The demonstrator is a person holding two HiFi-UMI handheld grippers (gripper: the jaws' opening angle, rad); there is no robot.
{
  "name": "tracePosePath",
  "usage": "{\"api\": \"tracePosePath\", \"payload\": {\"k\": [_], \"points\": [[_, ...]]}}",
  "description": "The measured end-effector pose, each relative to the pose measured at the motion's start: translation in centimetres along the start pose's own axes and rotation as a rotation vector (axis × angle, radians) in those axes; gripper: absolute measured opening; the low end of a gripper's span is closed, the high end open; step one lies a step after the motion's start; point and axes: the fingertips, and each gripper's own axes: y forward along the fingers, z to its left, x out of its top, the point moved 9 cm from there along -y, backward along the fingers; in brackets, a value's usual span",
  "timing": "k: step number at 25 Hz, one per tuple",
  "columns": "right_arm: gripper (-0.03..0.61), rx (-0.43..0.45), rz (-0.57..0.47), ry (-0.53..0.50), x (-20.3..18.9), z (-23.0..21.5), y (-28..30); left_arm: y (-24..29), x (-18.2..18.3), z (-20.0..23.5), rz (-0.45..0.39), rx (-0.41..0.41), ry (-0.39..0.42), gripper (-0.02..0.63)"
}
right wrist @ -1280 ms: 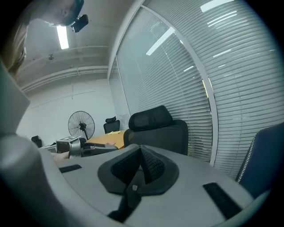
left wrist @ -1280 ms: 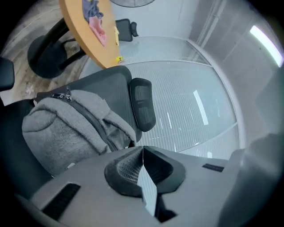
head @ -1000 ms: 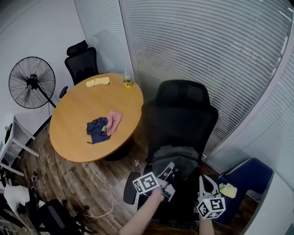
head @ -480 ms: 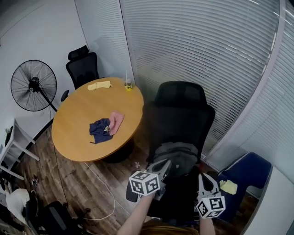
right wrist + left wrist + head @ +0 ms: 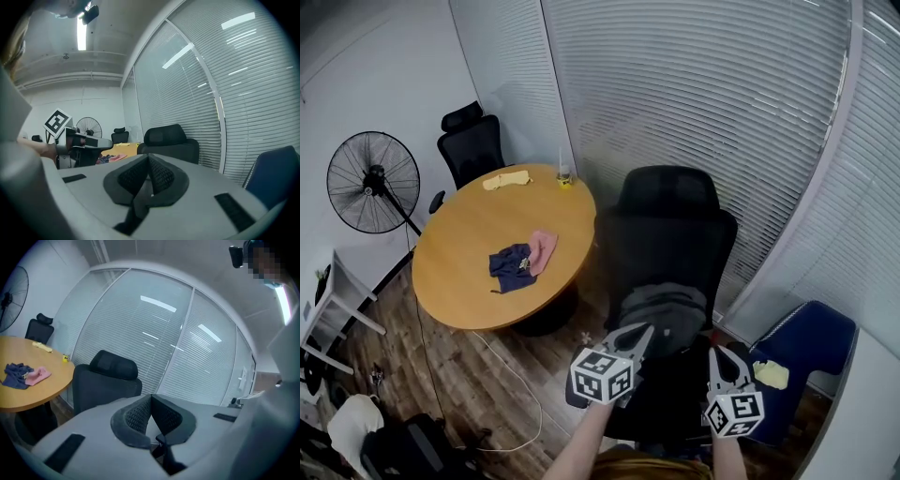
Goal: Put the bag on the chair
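A grey bag point(image 5: 664, 312) lies slumped on the seat of the black office chair point(image 5: 666, 244). My left gripper point(image 5: 639, 331) hovers just in front of the bag, its jaws shut and empty, tips at the bag's near edge. To the right, level with the seat's right side, my right gripper point(image 5: 719, 352) is likewise shut on nothing. From the left gripper view I see my left gripper point(image 5: 151, 397) with pads together and the chair point(image 5: 108, 380) beyond; the bag is hidden below. The right gripper view shows my right gripper point(image 5: 148, 159), the chair point(image 5: 171, 138) and the left gripper point(image 5: 108, 143).
A round wooden table point(image 5: 469, 272) stands left of the chair with blue and pink cloths point(image 5: 522, 261), a yellow cloth point(image 5: 506, 180) and a cup point(image 5: 565, 177). A standing fan point(image 5: 370, 183), a second black chair point(image 5: 473, 141), a blue seat point(image 5: 811, 342) and window blinds point(image 5: 703, 103) surround it.
My left gripper has drawn back from the bag and tipped up to point level. The bag stays on the seat. The right gripper has barely moved.
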Motion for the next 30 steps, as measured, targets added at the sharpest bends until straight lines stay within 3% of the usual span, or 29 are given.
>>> {"api": "tracePosePath", "payload": {"k": [30], "points": [[0.011, -0.004, -0.016, 0.024, 0.4, -0.8, -1.6, 0.1, -0.2, -1.4, -0.003, 0.004, -0.004, 0.023]]}}
